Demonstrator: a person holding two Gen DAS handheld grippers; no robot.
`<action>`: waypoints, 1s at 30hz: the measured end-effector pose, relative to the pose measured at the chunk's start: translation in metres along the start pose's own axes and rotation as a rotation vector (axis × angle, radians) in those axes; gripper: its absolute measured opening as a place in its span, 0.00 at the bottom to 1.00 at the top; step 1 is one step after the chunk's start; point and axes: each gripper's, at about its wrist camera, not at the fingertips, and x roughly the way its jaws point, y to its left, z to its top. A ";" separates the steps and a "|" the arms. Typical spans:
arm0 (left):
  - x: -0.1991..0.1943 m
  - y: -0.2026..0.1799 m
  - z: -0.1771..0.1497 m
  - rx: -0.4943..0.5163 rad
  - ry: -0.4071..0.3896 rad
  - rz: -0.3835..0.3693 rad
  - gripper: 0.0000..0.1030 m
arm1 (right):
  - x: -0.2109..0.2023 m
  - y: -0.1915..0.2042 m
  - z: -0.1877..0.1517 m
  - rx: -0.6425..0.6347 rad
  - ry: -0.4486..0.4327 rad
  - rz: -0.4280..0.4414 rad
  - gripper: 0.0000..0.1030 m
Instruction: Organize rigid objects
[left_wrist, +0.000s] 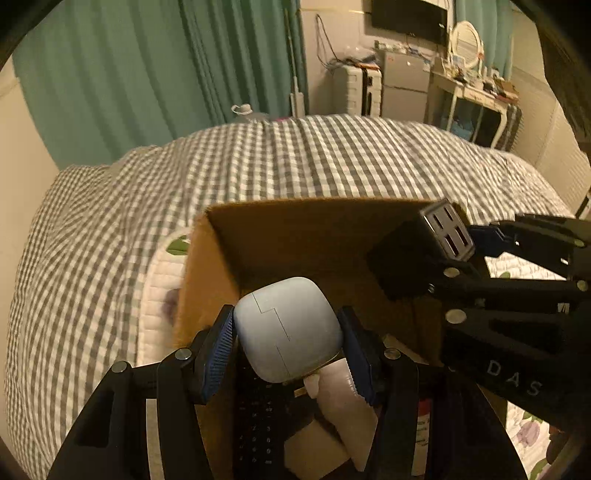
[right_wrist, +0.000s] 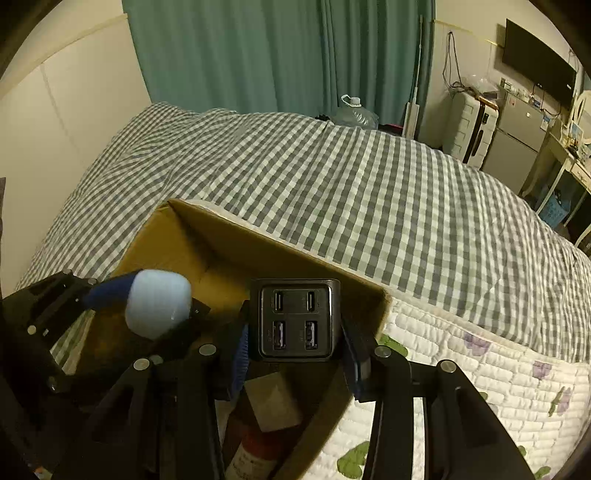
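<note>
My left gripper (left_wrist: 288, 332) is shut on a pale blue-grey earbud case (left_wrist: 290, 328) and holds it over the open cardboard box (left_wrist: 295, 229). My right gripper (right_wrist: 295, 332) is shut on a black USB charger block (right_wrist: 294, 319) with four ports, also held over the box (right_wrist: 207, 236). The charger shows in the left wrist view (left_wrist: 424, 251) at the right, and the earbud case in the right wrist view (right_wrist: 157, 308) at the left. Inside the box lie a dark keypad device (left_wrist: 255, 432), a pale packet (left_wrist: 347, 398), a small brown box (right_wrist: 273, 402) and a red-labelled item (right_wrist: 255, 454).
The box stands on a bed with a grey checked duvet (right_wrist: 351, 184) and a white quilted floral cover (right_wrist: 480, 387). Green curtains (right_wrist: 277, 51), a water jug (right_wrist: 354, 112), a suitcase (right_wrist: 469, 129), a small fridge (right_wrist: 517, 147) and a cluttered desk (left_wrist: 476, 88) stand beyond.
</note>
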 end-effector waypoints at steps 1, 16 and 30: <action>0.003 -0.001 0.000 0.000 0.007 -0.003 0.55 | 0.002 0.000 0.000 0.003 0.000 0.000 0.40; 0.016 -0.002 -0.002 -0.037 0.055 -0.022 0.60 | -0.024 -0.008 0.004 0.055 -0.063 -0.030 0.64; -0.081 -0.003 0.035 -0.056 -0.118 0.040 0.69 | -0.142 -0.030 0.005 0.082 -0.193 -0.153 0.83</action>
